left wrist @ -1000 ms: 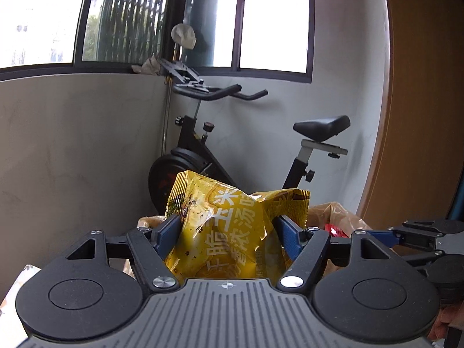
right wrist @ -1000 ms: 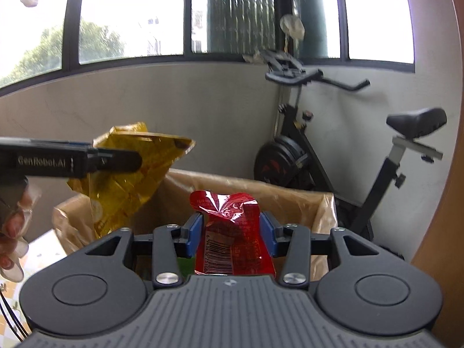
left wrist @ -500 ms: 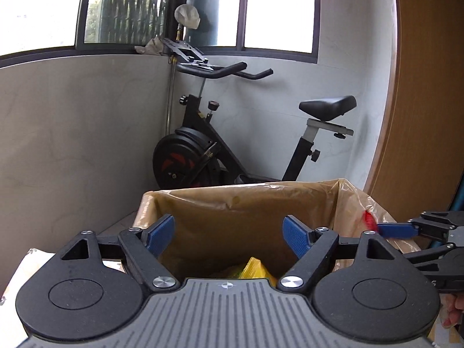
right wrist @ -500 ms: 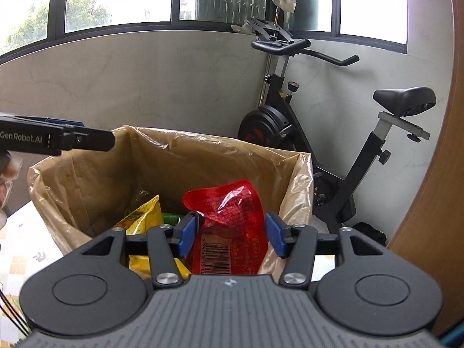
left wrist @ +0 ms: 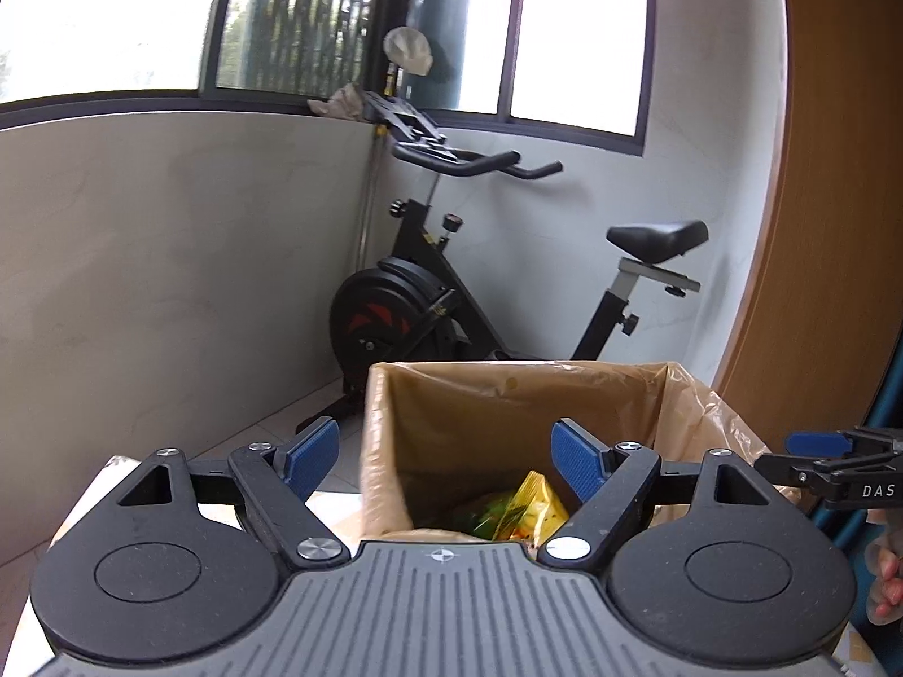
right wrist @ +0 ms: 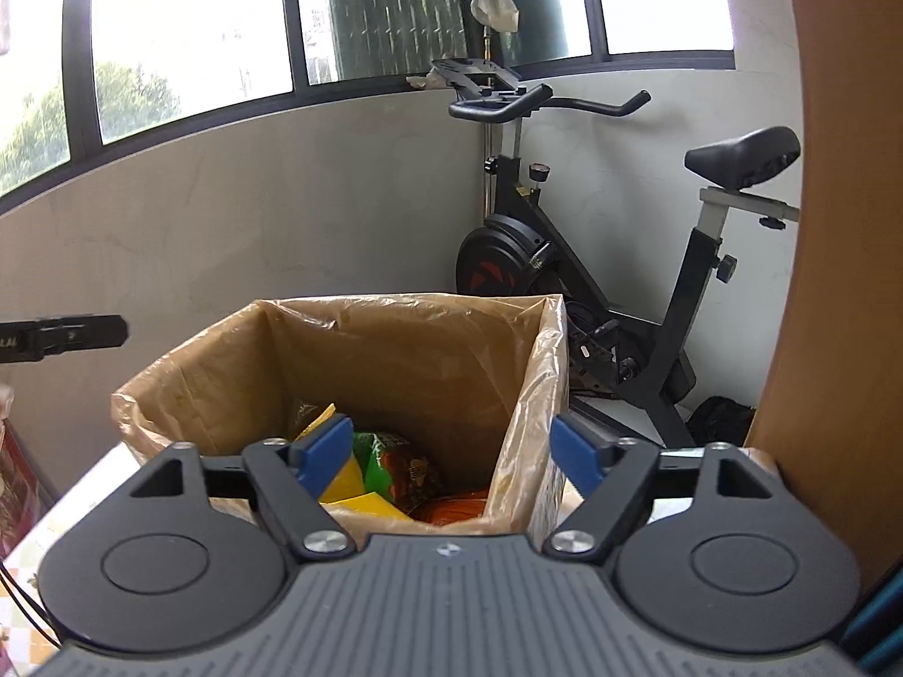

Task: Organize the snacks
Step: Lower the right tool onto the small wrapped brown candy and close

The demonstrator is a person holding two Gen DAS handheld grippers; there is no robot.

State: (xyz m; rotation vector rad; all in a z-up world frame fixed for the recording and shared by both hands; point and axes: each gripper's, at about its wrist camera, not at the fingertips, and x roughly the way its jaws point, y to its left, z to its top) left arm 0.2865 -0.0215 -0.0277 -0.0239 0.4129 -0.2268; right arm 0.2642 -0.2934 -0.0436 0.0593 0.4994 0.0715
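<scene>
Left gripper [left wrist: 446, 454] held wide with nothing between its pads, right gripper [right wrist: 451, 451] jaws just opened and bare, snacks [right wrist: 389, 468] dropped inside the lined box [right wrist: 395, 350].

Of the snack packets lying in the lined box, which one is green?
The green packet in the middle of the lined box. A yellow packet lies to its left and a red-orange one to its right.

Exercise bike [left wrist: 451, 304] against grey wall [left wrist: 141, 259] below windows [left wrist: 575, 34]
</scene>
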